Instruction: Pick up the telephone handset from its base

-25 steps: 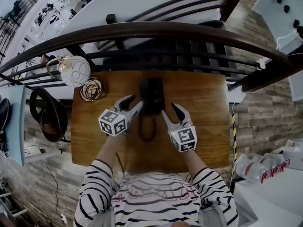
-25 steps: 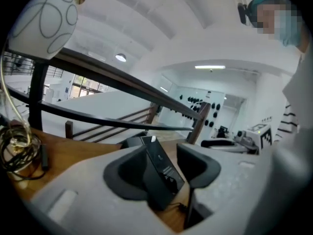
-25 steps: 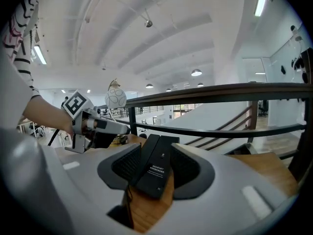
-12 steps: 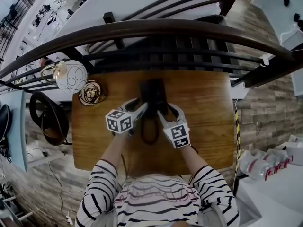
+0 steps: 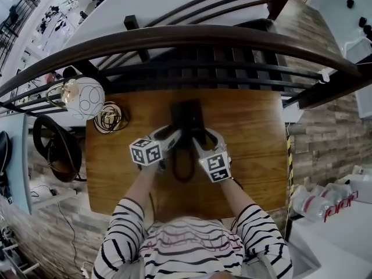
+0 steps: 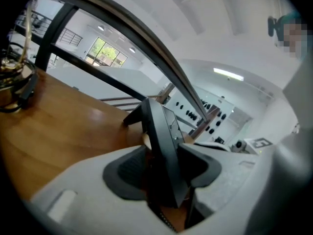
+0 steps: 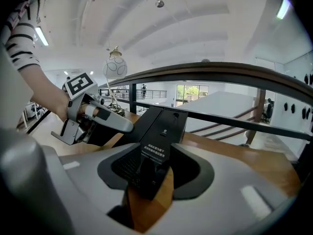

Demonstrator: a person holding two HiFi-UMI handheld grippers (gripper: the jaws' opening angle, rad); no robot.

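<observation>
A black telephone (image 5: 187,116) lies on the wooden table (image 5: 253,156), and its dark cord (image 5: 183,163) loops toward me. I cannot separate the handset from the base in the head view. My left gripper (image 5: 170,135) sits at the phone's near left side and my right gripper (image 5: 206,137) at its near right. In the left gripper view the phone's edge (image 6: 161,131) stands between the wide jaws of the left gripper (image 6: 164,173). In the right gripper view the phone's near end (image 7: 159,136) lies between the spread jaws of the right gripper (image 7: 156,173), and the left gripper (image 7: 93,117) shows beside it.
A dark curved railing (image 5: 186,39) runs along the table's far edge. A white globe lamp (image 5: 85,96) and a coil of wire (image 5: 108,117) stand at the table's far left corner. Plastic bottles (image 5: 325,205) lie off the table to the right.
Both grippers have come down and moved in toward each other. They stood apart, short of the phone; now each is at the phone's near end.
</observation>
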